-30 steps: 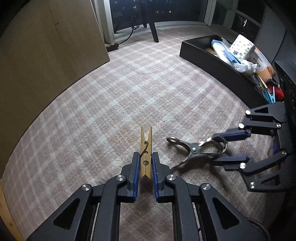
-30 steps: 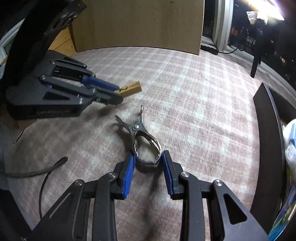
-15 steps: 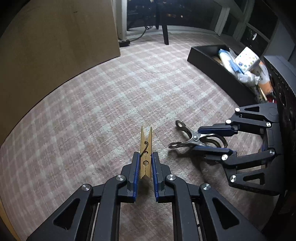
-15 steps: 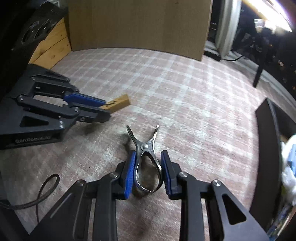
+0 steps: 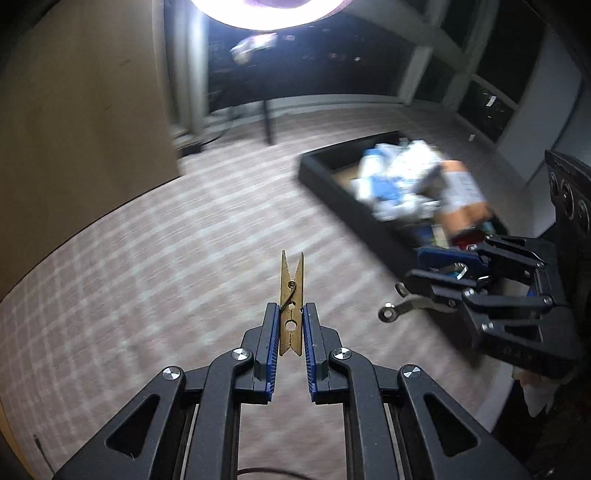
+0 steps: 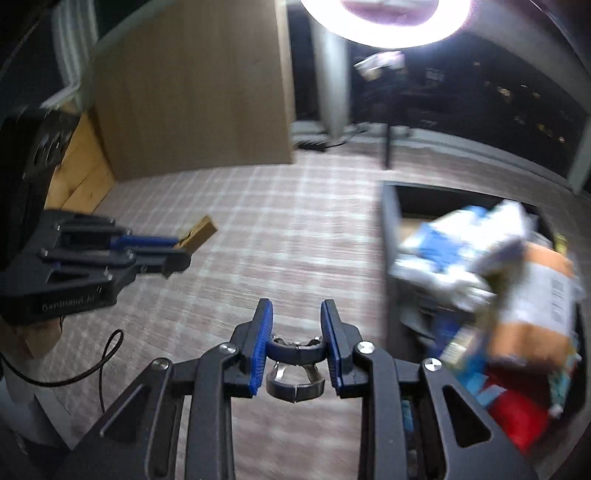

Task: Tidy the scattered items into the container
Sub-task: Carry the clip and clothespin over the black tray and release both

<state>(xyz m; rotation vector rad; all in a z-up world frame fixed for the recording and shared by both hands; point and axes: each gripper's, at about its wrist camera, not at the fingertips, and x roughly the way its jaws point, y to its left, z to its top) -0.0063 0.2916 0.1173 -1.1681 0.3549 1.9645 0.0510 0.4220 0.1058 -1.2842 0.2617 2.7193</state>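
Above the plaid carpet (image 5: pixel 155 266), both claws have lifted: your left claw (image 5: pixel 290 328) grips the wooden clothespin (image 5: pixel 291 295), your right claw (image 6: pixel 295 341) the metal spring clamp (image 6: pixel 295 369); carry both to the black container (image 5: pixel 332 184).

This looks like a room in a home or apartment at night. The floor is a plaid carpet (image 5: pixel 155 266) in pink and grey. A black container (image 5: pixel 343 192) full of household packets lies on it. Behind the container, tall dark windows (image 6: pixel 480 88) show small city lights. Left of the container stands a wooden panel (image 6: pixel 199 88), and a round lamp (image 6: pixel 384 18) shines above.
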